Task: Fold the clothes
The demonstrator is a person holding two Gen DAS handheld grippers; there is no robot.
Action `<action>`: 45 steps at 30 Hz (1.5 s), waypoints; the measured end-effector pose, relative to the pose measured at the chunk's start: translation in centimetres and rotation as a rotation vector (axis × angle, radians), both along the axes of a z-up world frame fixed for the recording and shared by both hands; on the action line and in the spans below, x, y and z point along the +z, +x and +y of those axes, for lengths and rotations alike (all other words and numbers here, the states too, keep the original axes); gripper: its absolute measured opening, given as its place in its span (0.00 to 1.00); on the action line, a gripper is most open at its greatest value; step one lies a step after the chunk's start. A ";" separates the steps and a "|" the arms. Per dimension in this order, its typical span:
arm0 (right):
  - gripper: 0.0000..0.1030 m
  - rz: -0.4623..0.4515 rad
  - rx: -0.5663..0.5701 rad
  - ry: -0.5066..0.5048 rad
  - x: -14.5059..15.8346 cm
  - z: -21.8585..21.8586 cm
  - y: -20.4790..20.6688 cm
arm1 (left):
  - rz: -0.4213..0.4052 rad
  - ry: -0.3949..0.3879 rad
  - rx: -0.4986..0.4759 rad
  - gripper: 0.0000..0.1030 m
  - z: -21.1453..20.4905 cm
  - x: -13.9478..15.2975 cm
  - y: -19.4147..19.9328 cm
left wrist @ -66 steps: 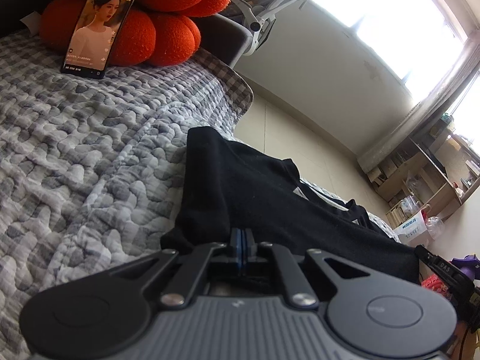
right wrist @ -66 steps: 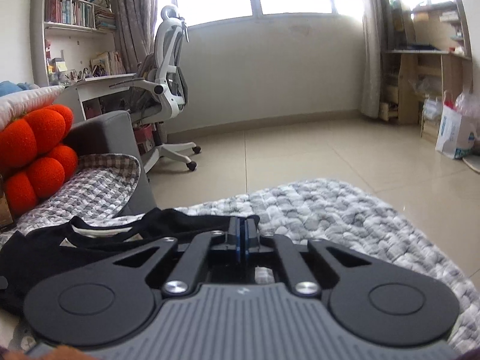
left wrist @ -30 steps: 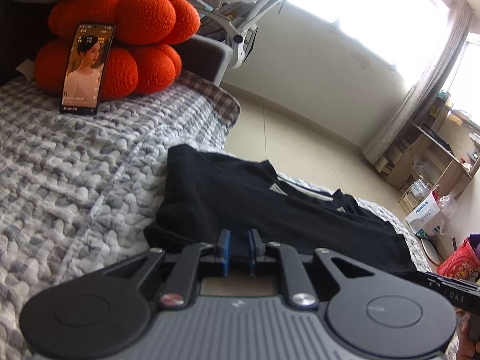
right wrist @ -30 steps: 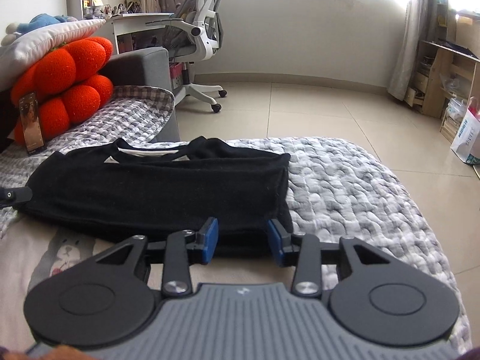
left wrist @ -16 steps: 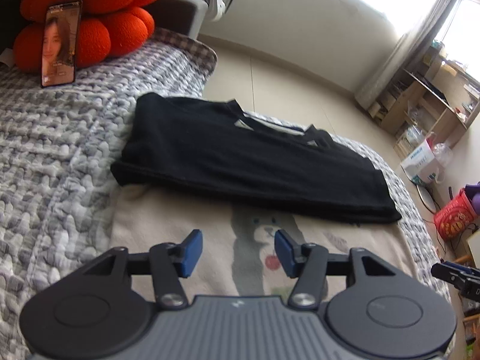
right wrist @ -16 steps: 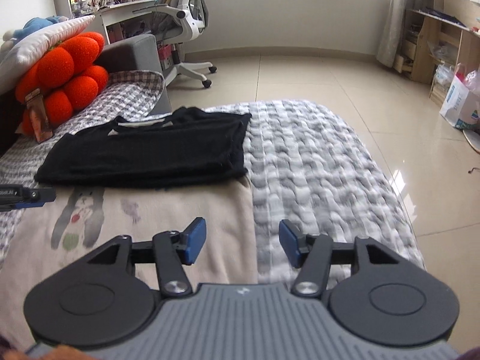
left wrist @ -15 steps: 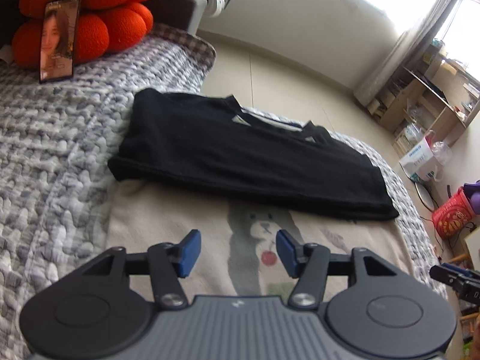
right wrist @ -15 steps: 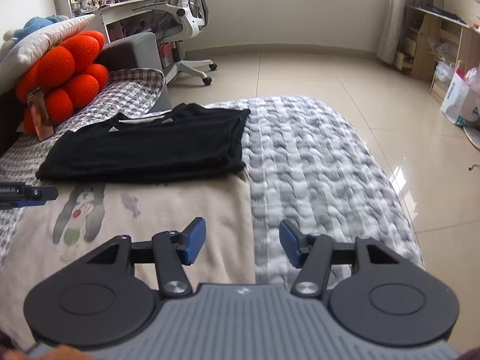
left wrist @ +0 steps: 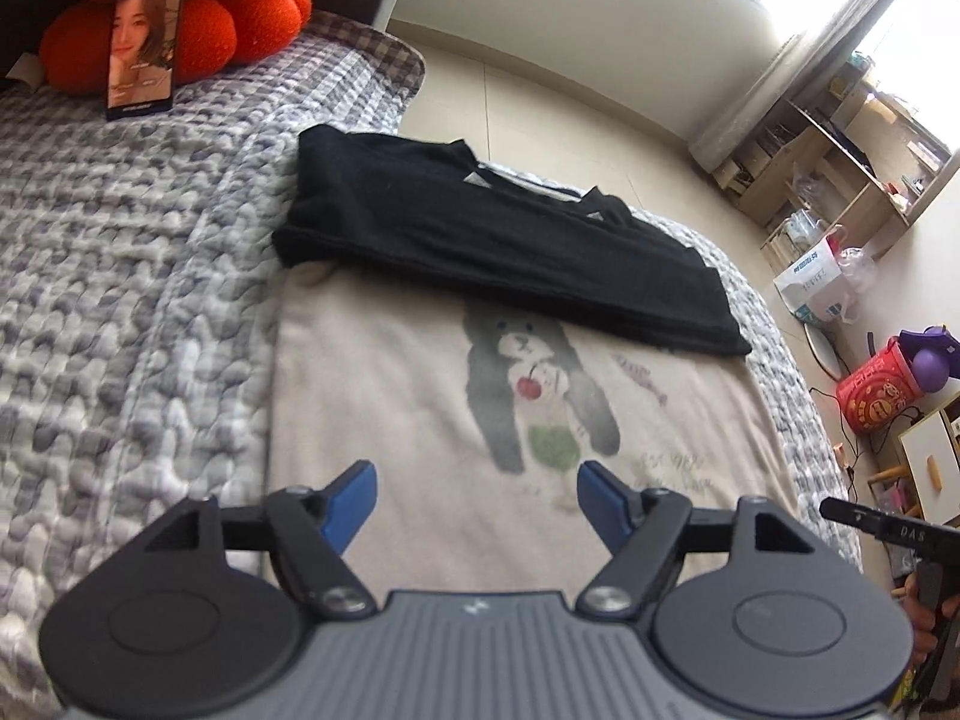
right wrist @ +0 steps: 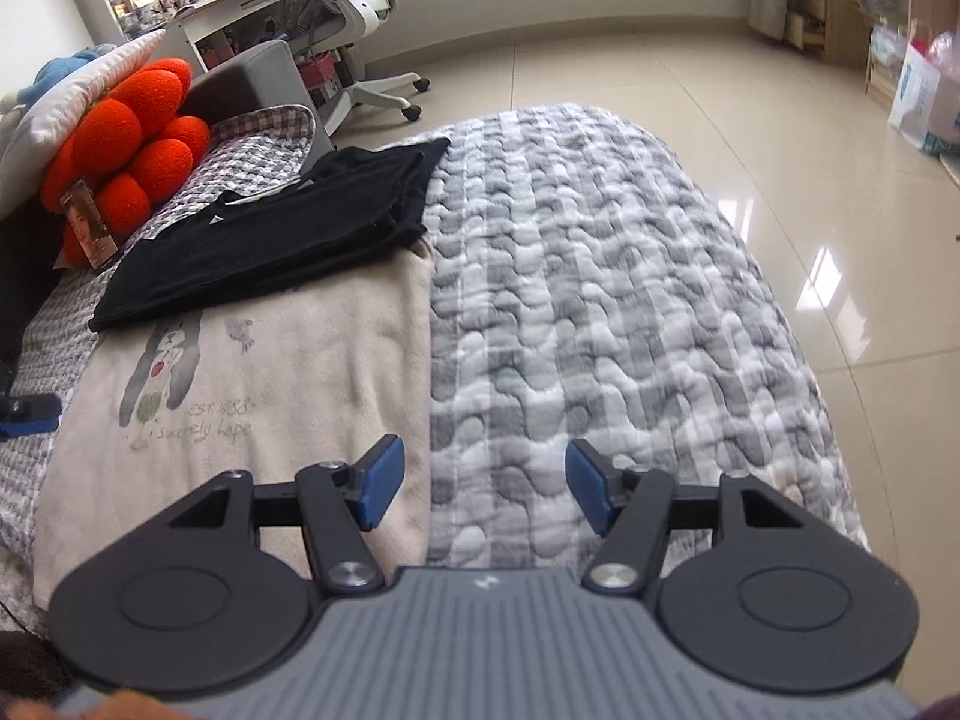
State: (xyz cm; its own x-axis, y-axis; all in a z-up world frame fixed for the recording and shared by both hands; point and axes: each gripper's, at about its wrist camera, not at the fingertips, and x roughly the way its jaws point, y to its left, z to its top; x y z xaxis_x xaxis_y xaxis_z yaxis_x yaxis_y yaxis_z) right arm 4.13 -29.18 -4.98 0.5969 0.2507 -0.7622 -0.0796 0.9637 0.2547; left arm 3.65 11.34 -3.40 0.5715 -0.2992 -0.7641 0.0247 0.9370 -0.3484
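My L gripper fingers wide, empty, above beige bear-print shirt. R gripper also wide, empty, over that shirt's edge and grey quilt. Black shirt lies folded on the beige one's far end. Phone leans on orange cushion.

The left wrist view looks forward and down past its claw over the beige shirt, black shirt beyond. The right wrist view looks likewise from the bed's other side, claw over the quilt. Both share the two shirts and the orange cushion.
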 end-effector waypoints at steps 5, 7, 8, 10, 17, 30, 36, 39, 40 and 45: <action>0.62 0.053 0.020 0.044 -0.4 -1.1 -0.5 | 0.034 0.039 -0.049 0.73 0.8 -0.8 -2.0; 0.62 0.074 0.036 0.081 -0.5 -1.6 -0.7 | 0.043 0.042 -0.065 0.73 1.3 -1.1 -2.8; 0.62 0.083 0.047 0.104 -0.5 -1.9 -0.9 | 0.050 0.038 -0.070 0.73 1.7 -1.2 -3.1; 0.62 0.103 0.059 0.141 -0.3 -2.4 -1.3 | 0.062 0.028 -0.080 0.73 2.5 -1.5 -3.8; 0.60 0.180 0.091 0.238 -0.1 -3.6 -3.1 | 0.104 -0.009 -0.117 0.71 5.2 -2.3 -6.2; 0.45 0.276 0.168 0.352 -0.8 -4.0 -5.9 | 0.173 -0.183 -0.253 0.55 7.1 -5.2 -9.0; 0.44 0.289 0.182 0.390 -1.4 -3.4 -6.2 | 0.207 -0.208 -0.284 0.54 6.7 -6.5 -8.4; 0.44 0.294 0.162 0.423 -1.8 -3.7 -6.0 | 0.213 -0.227 -0.282 0.54 7.0 -6.6 -8.3; 0.44 0.298 0.153 0.440 -1.9 -3.9 -6.0 | 0.214 -0.231 -0.280 0.54 7.0 -6.6 -8.3; 0.46 0.299 0.140 0.470 -2.0 -4.3 -6.1 | 0.214 -0.251 -0.258 0.54 7.7 -6.5 -8.5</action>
